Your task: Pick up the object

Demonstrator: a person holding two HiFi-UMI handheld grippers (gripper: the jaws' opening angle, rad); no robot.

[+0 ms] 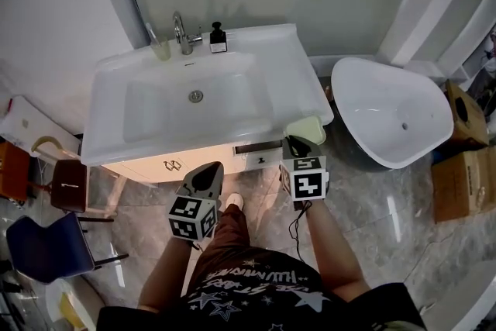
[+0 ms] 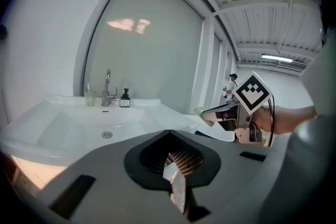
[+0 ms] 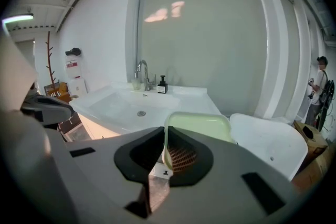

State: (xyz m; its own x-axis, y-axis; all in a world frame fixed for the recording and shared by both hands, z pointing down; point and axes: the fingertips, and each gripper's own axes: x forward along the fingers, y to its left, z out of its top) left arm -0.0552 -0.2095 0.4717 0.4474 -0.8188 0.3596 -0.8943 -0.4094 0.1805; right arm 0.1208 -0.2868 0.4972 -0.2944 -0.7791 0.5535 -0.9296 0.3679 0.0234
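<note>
A pale green shallow dish (image 1: 307,128) is at the near right corner of the white sink counter (image 1: 298,66). My right gripper (image 1: 295,145) is shut on the dish's near rim; in the right gripper view the dish (image 3: 202,126) stands out past the jaws of my right gripper (image 3: 165,140), with the rim pinched between them. Whether the dish rests on the counter or is just off it I cannot tell. My left gripper (image 1: 206,179) hangs below the counter's front edge, shut and empty. From the left gripper view I see the right gripper (image 2: 231,115) with the dish (image 2: 201,112).
A faucet (image 1: 180,33), a glass (image 1: 160,49) and a soap bottle (image 1: 218,39) stand at the back of the basin. A white tub (image 1: 391,112) lies on the floor at the right, with cardboard boxes (image 1: 463,182) beyond it. Chairs (image 1: 46,244) stand at the left.
</note>
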